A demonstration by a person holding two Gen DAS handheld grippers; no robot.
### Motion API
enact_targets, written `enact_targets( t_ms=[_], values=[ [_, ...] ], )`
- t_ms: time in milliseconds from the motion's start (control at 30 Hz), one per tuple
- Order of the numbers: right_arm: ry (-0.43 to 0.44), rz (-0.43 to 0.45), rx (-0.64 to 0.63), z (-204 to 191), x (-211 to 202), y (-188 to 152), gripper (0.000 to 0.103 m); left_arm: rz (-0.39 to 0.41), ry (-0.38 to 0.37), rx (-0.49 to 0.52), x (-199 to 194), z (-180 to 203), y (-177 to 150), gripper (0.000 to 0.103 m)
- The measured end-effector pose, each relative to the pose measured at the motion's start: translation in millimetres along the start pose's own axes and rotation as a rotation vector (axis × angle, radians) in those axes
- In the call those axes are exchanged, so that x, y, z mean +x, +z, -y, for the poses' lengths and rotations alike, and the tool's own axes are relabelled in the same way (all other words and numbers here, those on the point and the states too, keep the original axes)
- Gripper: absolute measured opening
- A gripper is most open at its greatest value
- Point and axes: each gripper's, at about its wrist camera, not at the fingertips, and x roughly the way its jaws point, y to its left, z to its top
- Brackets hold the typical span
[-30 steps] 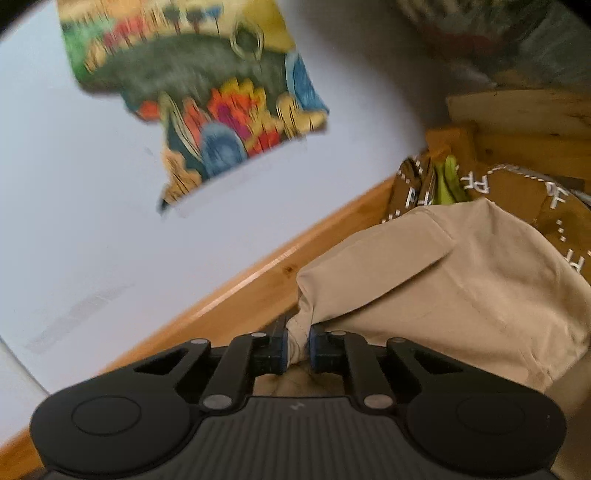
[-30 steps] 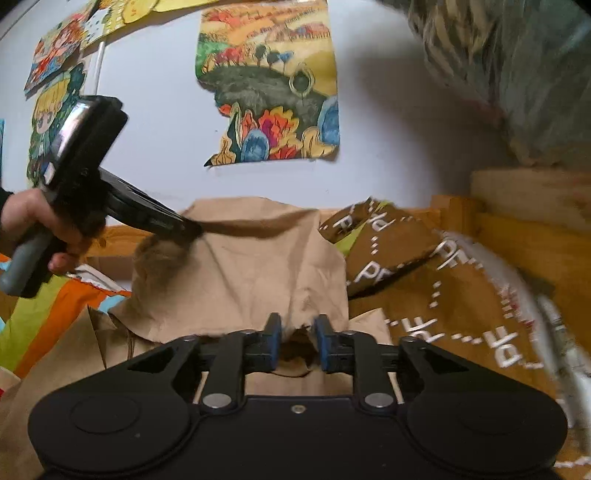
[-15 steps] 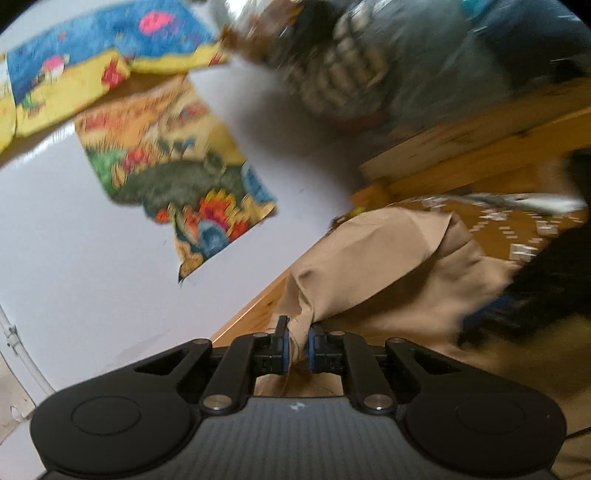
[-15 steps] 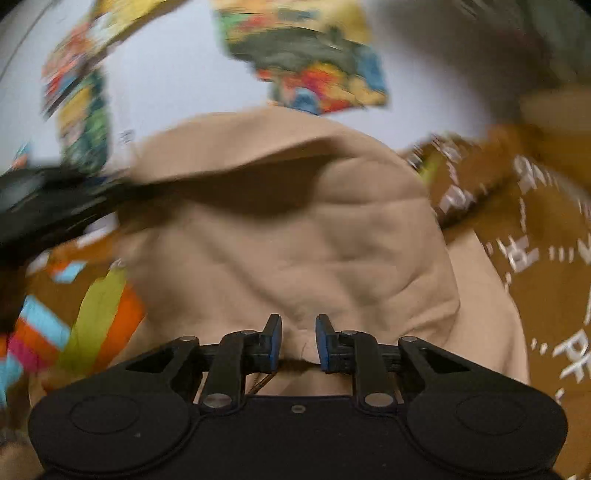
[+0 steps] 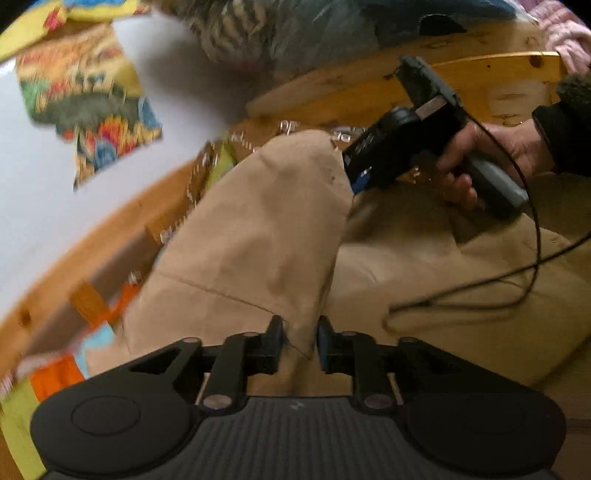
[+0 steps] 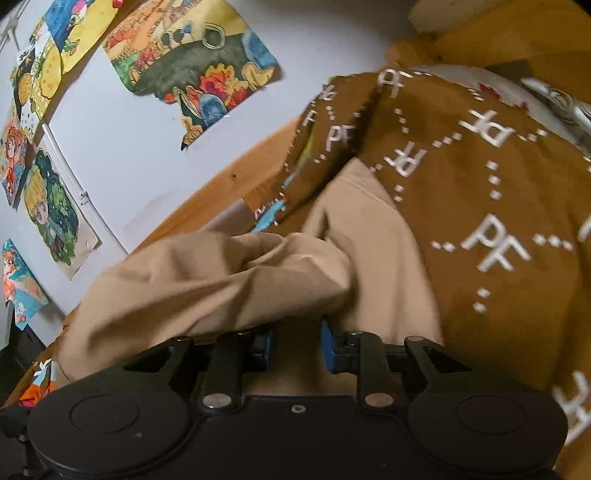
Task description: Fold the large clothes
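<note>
A large tan garment (image 5: 258, 229) lies on a bed, one flap of it raised into a fold. My left gripper (image 5: 299, 334) is open, its jaws a little apart, with the flap's near corner still lying between them. At the flap's far corner is my right gripper (image 5: 352, 177), held by a person's hand (image 5: 480, 155). In the right wrist view my right gripper (image 6: 297, 341) is open. The bunched tan garment (image 6: 207, 280) drapes over its left finger, with more tan cloth under the gap.
A brown blanket with white "PF" letters (image 6: 480, 184) covers the bed to the right. A wooden bed frame (image 5: 369, 92) runs along a white wall with colourful posters (image 6: 207, 66). A black cable (image 5: 480, 288) trails over the garment. Striped bedding (image 5: 258, 33) is piled behind.
Both grippers swung the raised flap over and down toward the bed. Both pairs of jaws have widened since half a second ago. The right gripper now shows in the left view.
</note>
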Motion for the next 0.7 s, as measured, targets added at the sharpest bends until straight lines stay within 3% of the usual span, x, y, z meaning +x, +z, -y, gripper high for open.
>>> enact_targets(
  t_ms=[133,233,267,300,400,533,700],
  values=[
    [0.002,-0.013,0.028,6,-8,0,0.029,-0.071,-0.04,-0.018,-12,-6,-15,0.042],
    [0.001,-0.034,0.088,13,-13,2,0.029,-0.15,-0.02,0.007,-22,-18,-30,0.043],
    [0.007,-0.042,0.111,16,-18,2,0.032,-0.173,0.002,-0.025,-24,-28,-33,0.043],
    [0.007,-0.044,0.123,18,-23,3,0.041,-0.193,0.02,-0.073,-27,-39,-38,0.043],
    [0.018,-0.05,0.142,25,-45,-1,0.049,-0.231,0.096,-0.289,-27,-83,-47,0.043],
    [0.036,-0.043,0.16,27,-58,-1,0.054,-0.212,0.153,-0.614,-14,-143,-52,0.043],
    [0.09,-0.051,0.302,34,-48,3,0.054,-0.143,0.081,-1.011,9,-192,-59,0.041]
  ],
)
